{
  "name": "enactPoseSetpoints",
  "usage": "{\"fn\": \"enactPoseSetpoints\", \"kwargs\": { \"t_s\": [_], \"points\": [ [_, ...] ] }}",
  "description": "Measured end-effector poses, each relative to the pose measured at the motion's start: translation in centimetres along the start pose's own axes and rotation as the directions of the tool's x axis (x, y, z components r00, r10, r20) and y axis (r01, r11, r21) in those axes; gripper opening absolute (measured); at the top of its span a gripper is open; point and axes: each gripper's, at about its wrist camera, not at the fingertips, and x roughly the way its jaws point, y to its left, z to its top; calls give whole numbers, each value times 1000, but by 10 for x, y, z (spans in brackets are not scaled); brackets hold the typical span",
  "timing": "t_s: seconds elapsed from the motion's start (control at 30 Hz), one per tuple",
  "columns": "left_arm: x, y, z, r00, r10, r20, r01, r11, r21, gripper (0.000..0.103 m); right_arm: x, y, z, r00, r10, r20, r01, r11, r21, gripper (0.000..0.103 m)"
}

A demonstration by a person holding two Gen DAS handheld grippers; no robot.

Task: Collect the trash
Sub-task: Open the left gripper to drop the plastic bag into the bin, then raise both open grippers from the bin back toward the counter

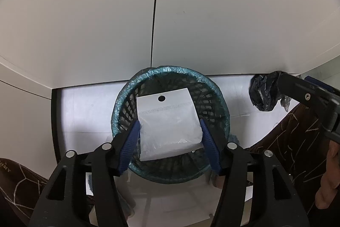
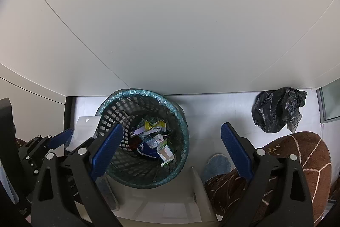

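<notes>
My left gripper point(image 1: 170, 127) is shut on a clear plastic zip bag with a white header and a punched hole point(image 1: 169, 120), held right above the open mouth of a black mesh trash basket lined with a teal bag point(image 1: 121, 99). In the right wrist view the basket point(image 2: 180, 120) holds several wrappers and a small carton point(image 2: 165, 152). The same bag point(image 2: 85, 129) and left gripper point(image 2: 61, 137) show at its left rim. My right gripper point(image 2: 172, 137) is open and empty, above the basket's right side.
A crumpled black plastic bag point(image 2: 276, 112) lies on the white floor by the wall, right of the basket; it also shows in the left wrist view point(image 1: 263, 95). Brown patterned slippers point(image 2: 297, 163) and a blue one point(image 2: 218, 165) are at lower right. White wall panels stand behind.
</notes>
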Motion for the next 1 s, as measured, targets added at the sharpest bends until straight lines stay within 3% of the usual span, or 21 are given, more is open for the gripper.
{"fn": "enactPoseSetpoints", "kwargs": {
  "t_s": [0.6,1.0],
  "points": [
    [-3,8,3,1000,2,18,-1,999,-45,94,-2,-2,2,1000,11,7,-11,1000,17,89],
    [-82,22,14,990,35,140,-25,997,-77,97,-73,-5,15,992,29,123,-28,1000,-9,89]
  ]
}}
